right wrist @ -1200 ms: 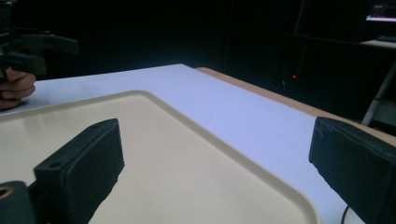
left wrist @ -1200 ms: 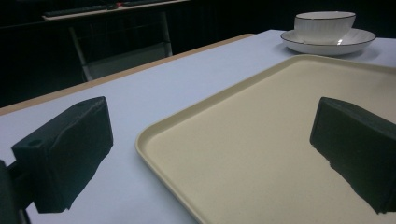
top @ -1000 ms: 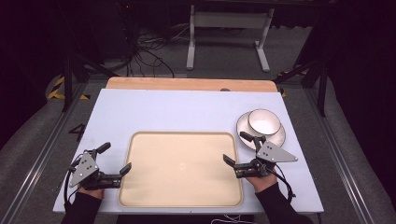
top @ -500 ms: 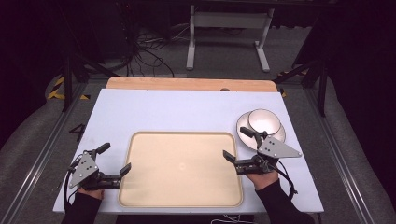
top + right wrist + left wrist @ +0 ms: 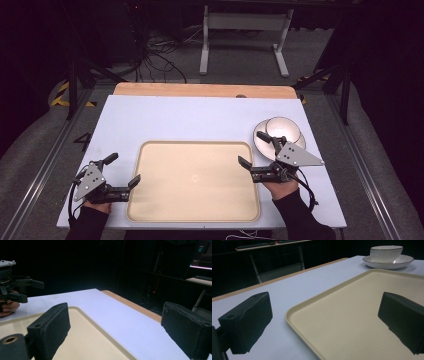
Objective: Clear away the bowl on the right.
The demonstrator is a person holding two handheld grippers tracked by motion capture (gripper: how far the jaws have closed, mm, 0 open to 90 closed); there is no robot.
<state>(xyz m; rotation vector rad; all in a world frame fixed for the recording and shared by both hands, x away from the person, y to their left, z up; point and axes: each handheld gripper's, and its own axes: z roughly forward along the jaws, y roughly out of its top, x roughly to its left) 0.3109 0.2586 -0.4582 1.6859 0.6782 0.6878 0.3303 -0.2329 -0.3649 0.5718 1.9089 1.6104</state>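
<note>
A beige tray (image 5: 195, 200) lies empty at the table's near middle. At its right far corner a white bowl (image 5: 285, 129) sits on a white plate (image 5: 260, 139). My right gripper (image 5: 253, 149) is open, held just in front of the plate with one jaw over the tray's right rim. My left gripper (image 5: 124, 168) is open at the tray's left edge, one jaw over the rim. The left gripper view looks across the tray (image 5: 312, 305) to the bowl (image 5: 386, 251) and plate (image 5: 388, 263). The right gripper view shows the tray (image 5: 82, 340) and the left gripper (image 5: 17, 287) far off.
The light table top (image 5: 200, 120) stretches beyond the tray to a wooden strip (image 5: 200, 90) along its far edge. Beyond that stand a metal stand (image 5: 240, 35) and loose cables (image 5: 155, 60) on the dark floor.
My right gripper has shifted slightly away from me and to the right, closer to the plate. The left gripper, tray, bowl and plate have not moved.
</note>
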